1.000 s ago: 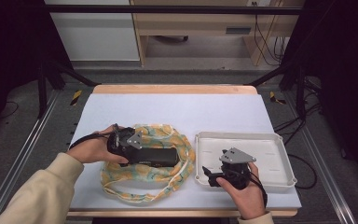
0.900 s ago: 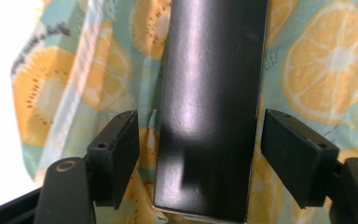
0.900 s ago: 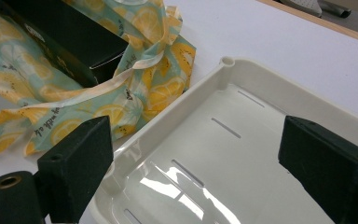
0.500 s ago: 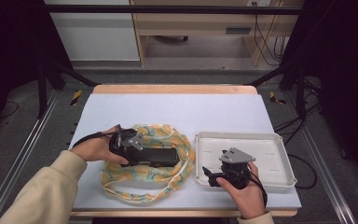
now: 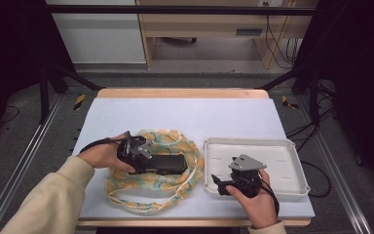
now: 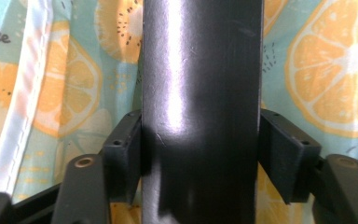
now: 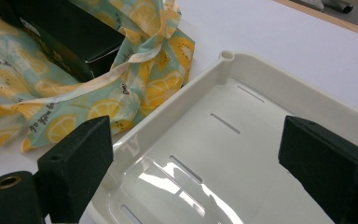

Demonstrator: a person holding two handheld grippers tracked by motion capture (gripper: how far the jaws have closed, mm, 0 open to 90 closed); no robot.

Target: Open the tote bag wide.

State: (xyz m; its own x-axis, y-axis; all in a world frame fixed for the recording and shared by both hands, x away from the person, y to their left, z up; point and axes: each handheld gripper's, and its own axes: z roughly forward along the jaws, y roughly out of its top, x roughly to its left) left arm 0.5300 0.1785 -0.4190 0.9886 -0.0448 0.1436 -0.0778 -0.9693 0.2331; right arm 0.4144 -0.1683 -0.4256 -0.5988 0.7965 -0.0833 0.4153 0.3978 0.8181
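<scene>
A long black box (image 5: 164, 164) lies on a crumpled lemon-print cloth bag (image 5: 151, 190) on the left half of the table. My left gripper (image 5: 146, 161) reaches in from the left, and its jaws have just been closing with the box between them. In the left gripper view the box (image 6: 200, 93) stands between both pads (image 6: 126, 144), which touch its sides, over the cloth (image 6: 70, 93). My right gripper (image 5: 226, 179) hovers at the front left corner of a white tray (image 5: 292, 145). It is open (image 7: 196, 163), with nothing between its jaws, and the tray (image 7: 223, 58) is below.
The tray's slotted floor is bare. White cloth straps (image 7: 121, 70) trail from the bag toward the tray's left rim. A pale mat (image 5: 190, 114) covers the table, with a wooden edge at the back. Dark metal frame rails run along both sides.
</scene>
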